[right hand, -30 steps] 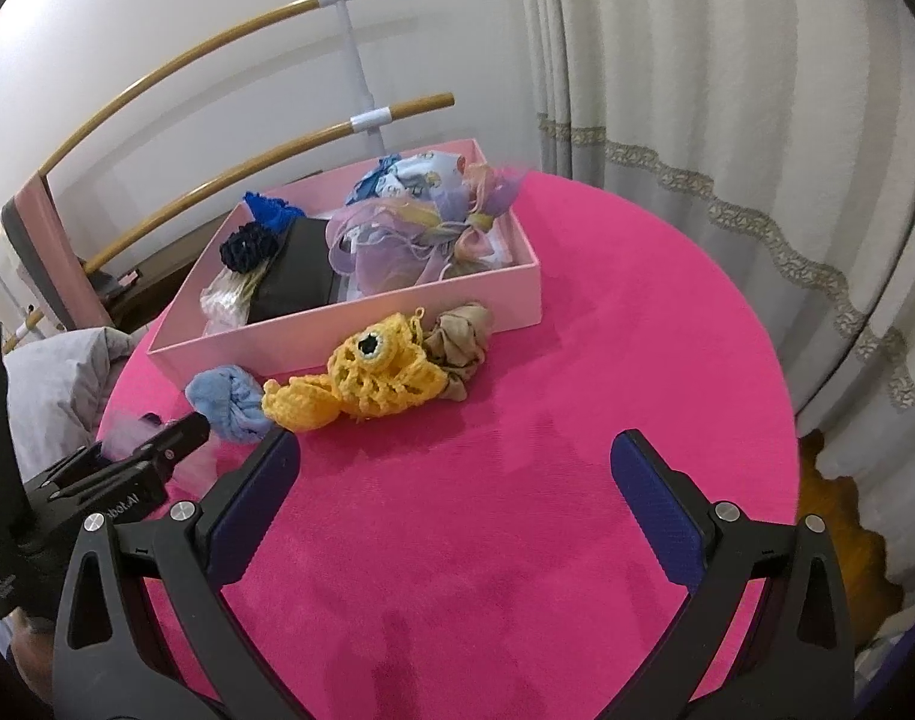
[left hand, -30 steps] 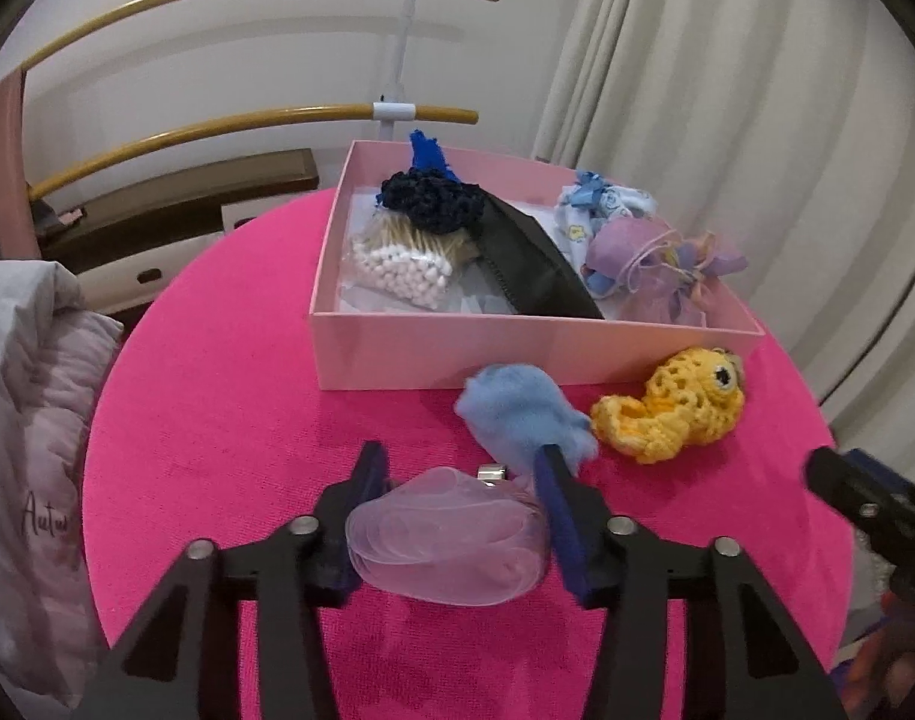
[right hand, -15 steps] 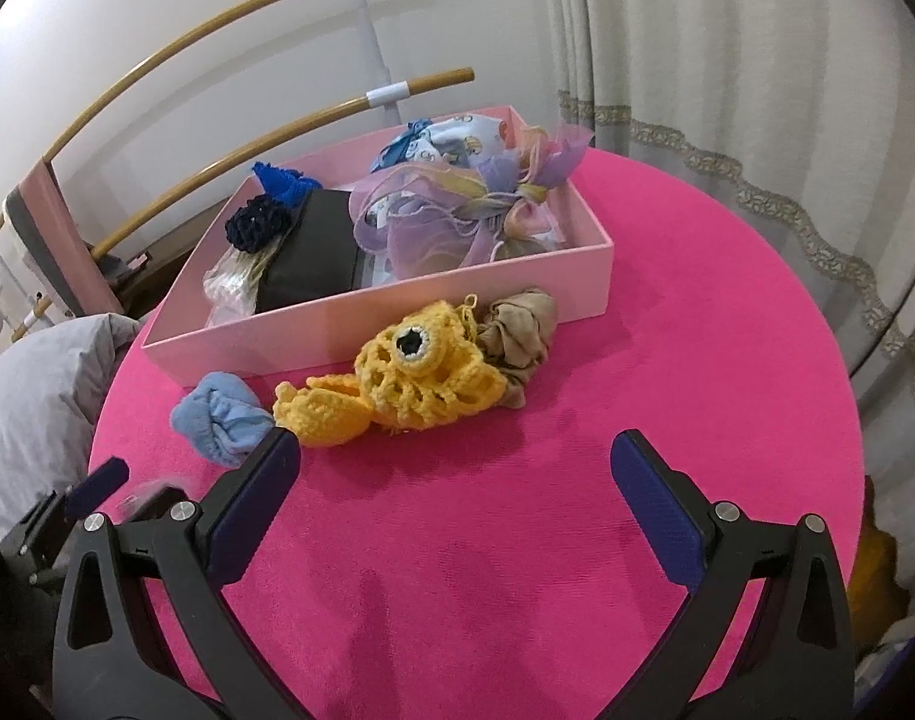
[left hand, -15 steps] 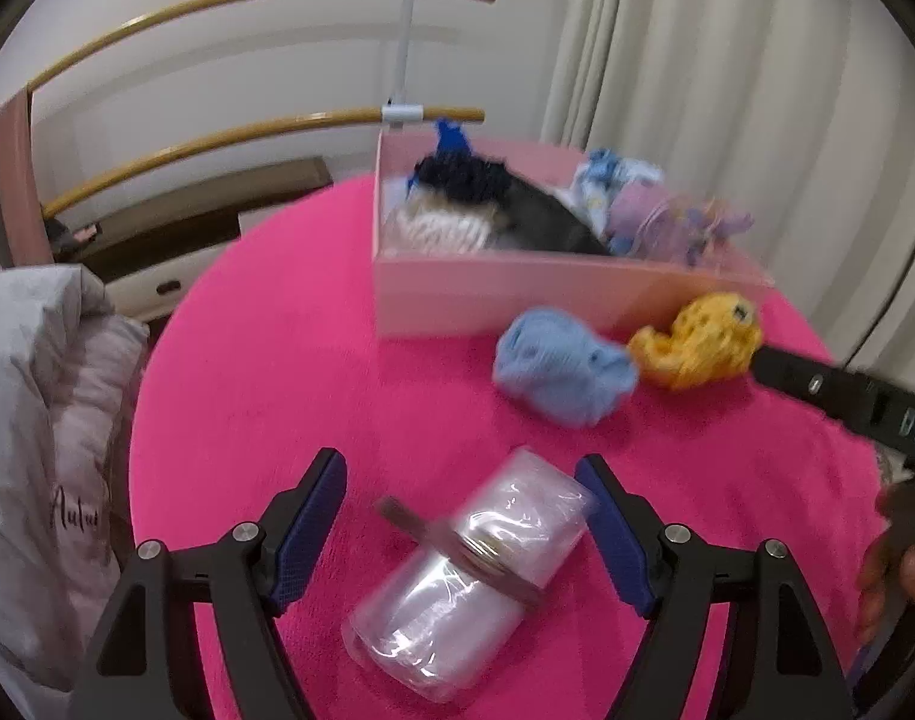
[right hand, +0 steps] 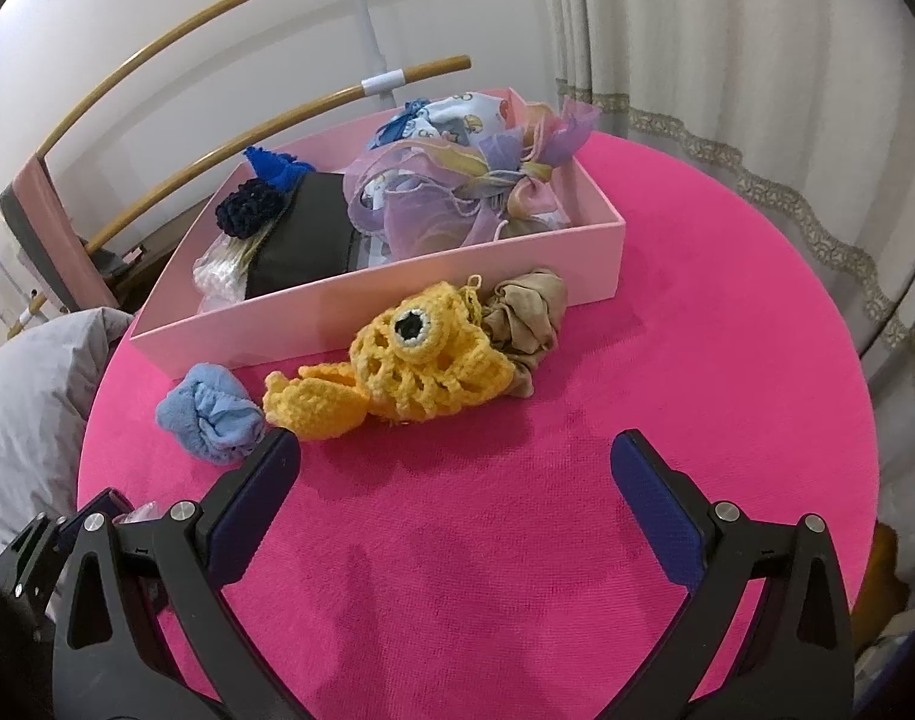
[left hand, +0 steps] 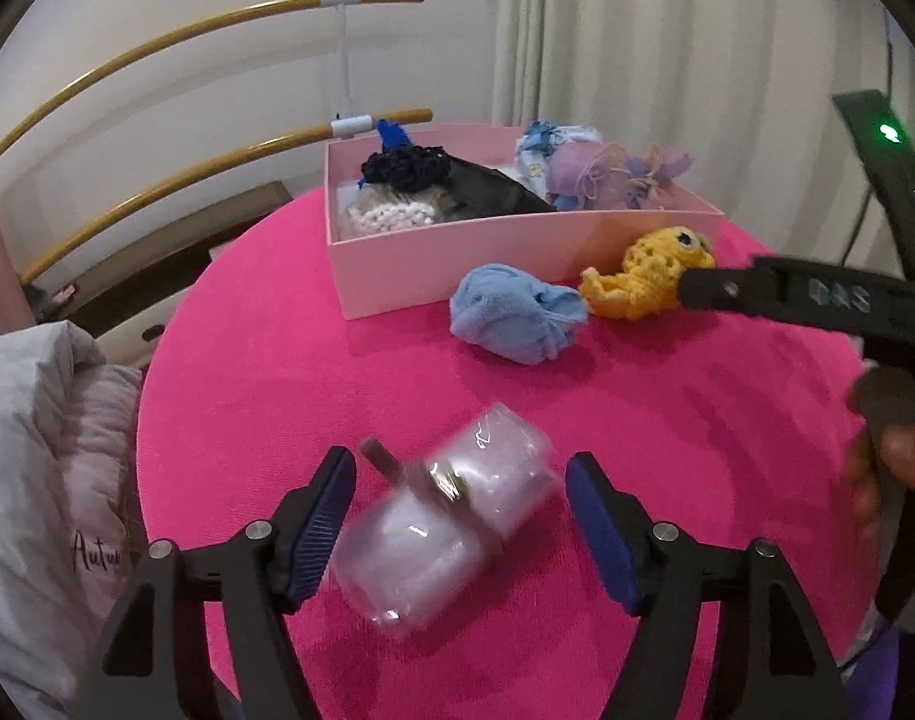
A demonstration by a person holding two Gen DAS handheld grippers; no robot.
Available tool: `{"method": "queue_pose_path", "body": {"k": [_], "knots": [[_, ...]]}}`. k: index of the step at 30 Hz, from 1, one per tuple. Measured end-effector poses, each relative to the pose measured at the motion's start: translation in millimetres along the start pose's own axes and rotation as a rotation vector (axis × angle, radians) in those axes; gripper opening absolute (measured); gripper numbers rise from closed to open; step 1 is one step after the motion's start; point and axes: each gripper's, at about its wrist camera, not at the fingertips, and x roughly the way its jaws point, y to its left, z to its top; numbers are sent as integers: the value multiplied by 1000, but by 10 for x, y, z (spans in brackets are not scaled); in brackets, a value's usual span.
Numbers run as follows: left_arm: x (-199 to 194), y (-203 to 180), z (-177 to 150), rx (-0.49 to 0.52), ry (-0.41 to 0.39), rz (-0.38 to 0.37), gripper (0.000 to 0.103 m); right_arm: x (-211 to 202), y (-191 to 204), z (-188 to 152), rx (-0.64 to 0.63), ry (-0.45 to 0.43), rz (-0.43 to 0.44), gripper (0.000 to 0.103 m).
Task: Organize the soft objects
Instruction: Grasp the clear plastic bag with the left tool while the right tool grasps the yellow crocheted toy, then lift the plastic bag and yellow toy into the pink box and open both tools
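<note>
- Left gripper (left hand: 460, 525) is hovering low over the pink worktop (left hand: 667, 396) w/ fingers (left hand: 319, 519) spread; jaws have just been closing a bit after opening wide.
- Clear-wrapped roll (left hand: 442, 534) w/ a dark band & metal ring round its middle is lying on the worktop btwn the left fingers; near end looks just beside or touching the left pad, can't tell which; far end is sitting well clear of the right pad. Not pinched.
- Right gripper (right hand: 454, 510) is hanging over bare worktop, fingers (right hand: 655, 510) spread wide, nothing btwn them.
- Blue cloth ball (right hand: 208, 411) is sitting just past the right gripper's left fingertip, in front of the pink box (right hand: 397, 309).
- Yellow crochet fish (right hand: 397, 369) is lying beside the blue ball, against the box's front wall; tan fabric bundle (right hand: 526, 318) is touching its far side.
- Box is holding purple organza pouches (right hand: 451, 198), a black pouch (right hand: 313, 240), a dark crochet piece (right hand: 250, 213), a patterned cloth (right hand: 457, 114) & a bag of cotton swabs (left hand: 391, 213).
- A grey garment (left hand: 31, 462) is lying off the worktop's left edge.
</note>
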Motion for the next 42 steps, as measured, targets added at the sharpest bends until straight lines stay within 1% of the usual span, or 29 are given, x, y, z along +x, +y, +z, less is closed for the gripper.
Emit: {"method": "queue_pose_path", "body": {"k": [1, 3, 5, 7, 9, 10, 12, 13, 14, 16, 26, 33, 42], "knots": [[41, -4, -6, -5, 7, -4, 57, 17, -11, 11, 9, -2, 3, 103], [65, 58, -27, -32, 15, -1, 49, 76, -17, 40, 27, 3, 15, 103], [54, 102, -11, -54, 18, -24, 46, 154, -9, 75, 48, 7, 38, 103], [37, 120, 1, -53, 20, -25, 42, 229, -10, 114, 82, 6, 56, 102], [16, 112, 1, -48, 19, -19, 40, 266, -23, 140, 119, -1, 77, 95], [12, 114, 3, -52, 19, -19, 39, 300, -14, 150, 128, 4, 83, 84], [10, 124, 15, -62, 18, -22, 38, 327, 35, 155, 101, 3, 55, 73], [4, 135, 21, -69, 18, -23, 37, 328, 41, 152, 100, 5, 56, 52], [4, 136, 27, -73, 17, -22, 37, 330, 39, 146, 101, 6, 62, 35], [-2, 142, 40, -81, 18, -18, 36, 315, 19, 115, 99, 11, 78, 29], [-54, 119, 72, -88, 7, 1, 36, 13, -56, -90, 62, -3, 101, 21], [-131, 71, 150, -80, -6, 29, 36, -238, -13, -76, 22, -41, 92, 21], [-289, 44, 368, -73, -58, 62, 36, -467, 64, -21, -14, -78, 92, 21]]}}
